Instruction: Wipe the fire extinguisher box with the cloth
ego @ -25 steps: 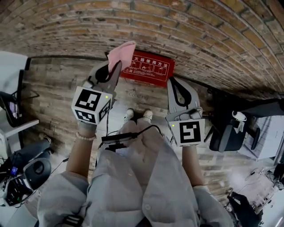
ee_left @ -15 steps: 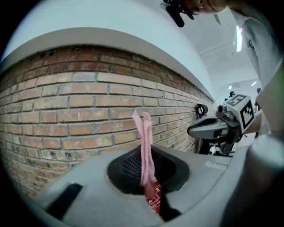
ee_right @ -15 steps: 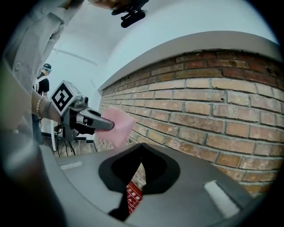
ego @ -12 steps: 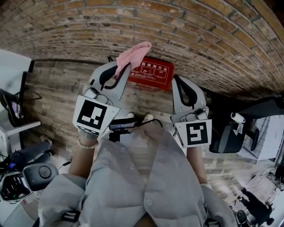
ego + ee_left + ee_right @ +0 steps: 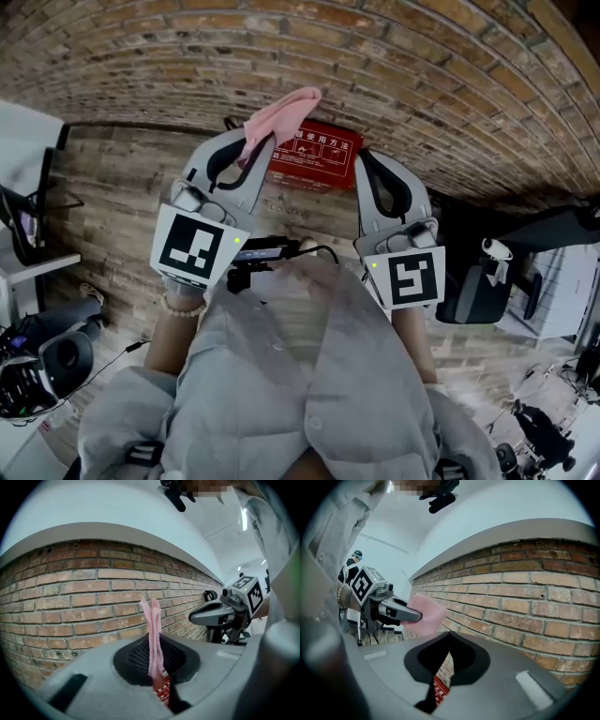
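The brick wall (image 5: 422, 84) fills the far side, and the red box (image 5: 323, 150) sits against its foot where the plank floor (image 5: 122, 187) meets it. Both grippers hang above the box, apart from it. The left gripper (image 5: 251, 148) is clamped on the pink cloth (image 5: 281, 112), which pokes out past its tips as a folded flap. The right gripper (image 5: 362, 161) is closed with nothing in it. To wipe well, I'd bring the left one down until the flap lies flat on the box's face, then sweep across, keeping the hard tips off it and the right one clear.
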